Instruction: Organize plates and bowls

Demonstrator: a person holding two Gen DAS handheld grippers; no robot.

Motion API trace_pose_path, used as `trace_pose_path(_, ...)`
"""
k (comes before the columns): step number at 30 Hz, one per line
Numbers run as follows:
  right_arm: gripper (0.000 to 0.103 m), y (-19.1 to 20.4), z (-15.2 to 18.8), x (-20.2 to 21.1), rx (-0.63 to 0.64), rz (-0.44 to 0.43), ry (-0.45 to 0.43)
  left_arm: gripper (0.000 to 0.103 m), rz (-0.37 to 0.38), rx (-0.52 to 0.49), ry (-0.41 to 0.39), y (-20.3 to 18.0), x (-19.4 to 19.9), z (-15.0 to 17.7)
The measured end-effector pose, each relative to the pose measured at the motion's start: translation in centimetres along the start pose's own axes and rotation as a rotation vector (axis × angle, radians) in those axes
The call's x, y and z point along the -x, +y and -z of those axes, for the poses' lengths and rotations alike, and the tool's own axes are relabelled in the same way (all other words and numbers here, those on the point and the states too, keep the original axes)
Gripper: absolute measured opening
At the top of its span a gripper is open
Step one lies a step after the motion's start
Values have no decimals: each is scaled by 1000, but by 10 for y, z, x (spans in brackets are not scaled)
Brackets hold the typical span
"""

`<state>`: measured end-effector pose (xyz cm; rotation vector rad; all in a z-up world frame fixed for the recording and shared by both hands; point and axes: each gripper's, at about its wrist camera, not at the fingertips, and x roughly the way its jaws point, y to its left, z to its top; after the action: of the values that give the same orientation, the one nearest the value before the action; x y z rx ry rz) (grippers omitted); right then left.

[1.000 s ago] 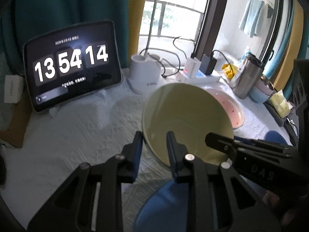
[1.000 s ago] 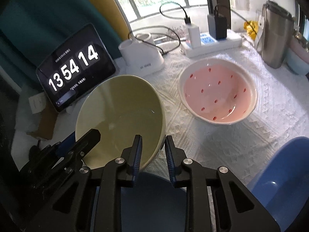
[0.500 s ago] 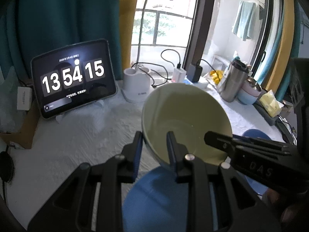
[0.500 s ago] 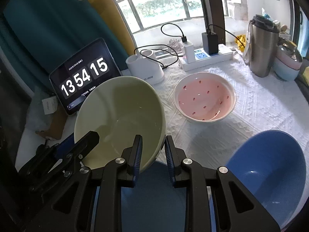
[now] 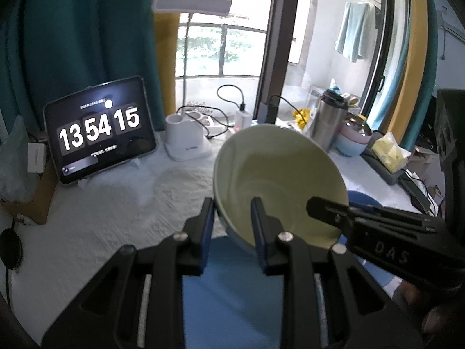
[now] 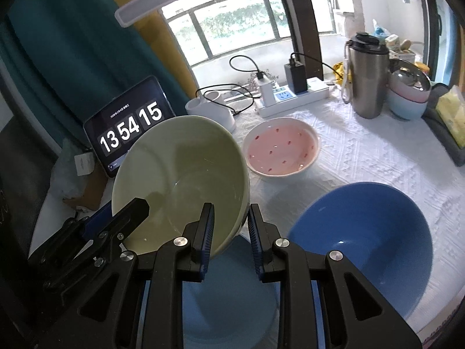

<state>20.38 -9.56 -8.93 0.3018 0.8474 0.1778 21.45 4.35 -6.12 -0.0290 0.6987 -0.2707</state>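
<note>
A pale green bowl [image 5: 279, 174] hangs tilted in the air, held at its rim from two sides. My left gripper [image 5: 233, 225] is shut on the near rim, and my right gripper [image 6: 230, 229] is shut on the bowl's [image 6: 180, 180] right rim. Below the bowl lies a light blue plate [image 6: 226, 299]. A deep blue bowl [image 6: 363, 241] sits on the cloth to the right, with a pink spotted bowl [image 6: 282, 151] behind it. In the right wrist view a finger [image 6: 128, 218] of the left gripper reaches over the bowl's left rim.
At the back stand a tablet clock [image 5: 100, 129], a white lamp base [image 5: 187, 139] with cables, a power strip [image 6: 293, 99], a steel flask [image 6: 367, 78] and stacked pastel bowls [image 6: 407, 99]. A tissue pack [image 5: 389, 154] lies at the right edge. A white cloth [image 5: 101, 218] covers the table.
Both grippers have risen and drawn back with the green bowl held between them. The bowl has left the table and now hangs above the light blue plate.
</note>
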Motion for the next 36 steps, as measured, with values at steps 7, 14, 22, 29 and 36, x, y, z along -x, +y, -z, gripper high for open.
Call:
trace_pose_path(7, 25, -21, 5, 18, -25, 9, -15, 26, 20, -21, 7, -26, 2, 2)
trace_pose_path(14, 25, -45, 10, 35, -51, 16, -29, 26, 34, -46, 11, -55, 4, 5)
trace_pose_path(22, 25, -73, 17, 49, -82, 24, -34, 26, 45, -77, 27, -85, 1, 10)
trace_pose_path(29, 25, -94, 26, 53, -108, 28, -25, 26, 52, -90, 54, -105, -5, 18)
trace_pose_path(36, 25, -112, 34, 53, -131, 34, -8, 26, 57, -100, 84, -120, -13, 25)
